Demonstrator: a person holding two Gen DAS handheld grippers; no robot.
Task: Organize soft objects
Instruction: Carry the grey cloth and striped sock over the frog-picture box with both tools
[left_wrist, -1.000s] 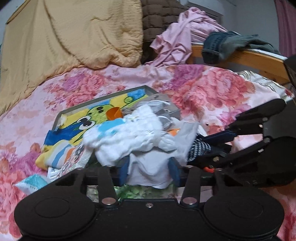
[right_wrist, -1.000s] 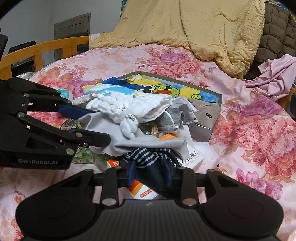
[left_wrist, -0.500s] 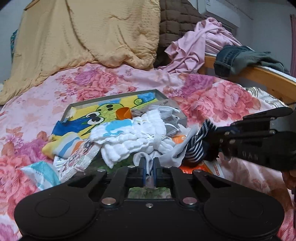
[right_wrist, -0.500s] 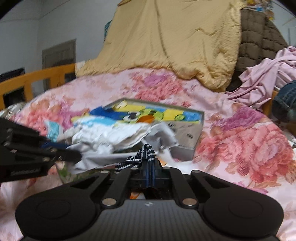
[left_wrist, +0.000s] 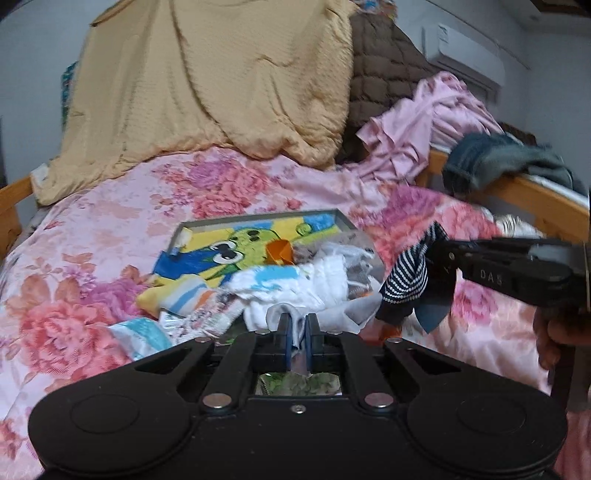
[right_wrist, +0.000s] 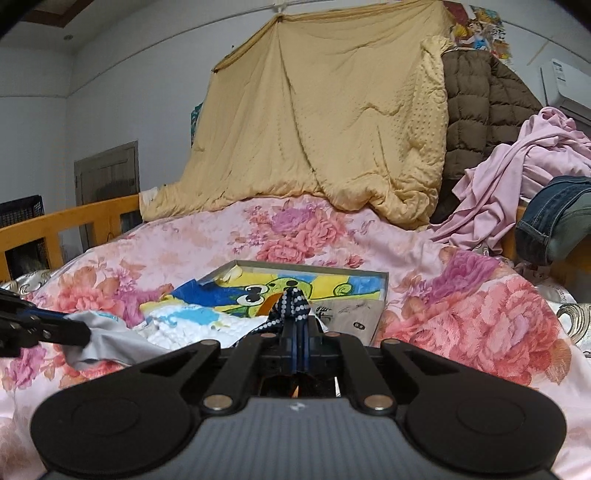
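Note:
A heap of soft things lies on the flowered bed: a white fluffy towel (left_wrist: 314, 277), a cartoon towel (left_wrist: 236, 251) spread in a shallow grey box (left_wrist: 343, 218), and a grey-white cloth (left_wrist: 351, 314). My left gripper (left_wrist: 297, 325) is shut on a fold of the grey-white cloth, which hangs lifted from the left gripper (right_wrist: 79, 334) in the right wrist view. My right gripper (right_wrist: 300, 328) is shut on a navy dotted sock (right_wrist: 291, 304), which dangles from the right gripper (left_wrist: 434, 245) in the left wrist view as the navy dotted sock (left_wrist: 406, 291).
A yellow quilt (left_wrist: 207, 92), a brown padded jacket (right_wrist: 480, 107) and pink clothes (left_wrist: 428, 125) pile up at the back. Jeans (right_wrist: 550, 218) hang over the wooden bed rail (left_wrist: 517, 195) on the right. A packet (left_wrist: 144, 332) and papers lie beside the heap. A hand (left_wrist: 557, 328) holds the right gripper.
Both grippers went from open around the cloths to shut on them, then rose. The grey-white cloth and the navy sock now hang lifted off the heap.

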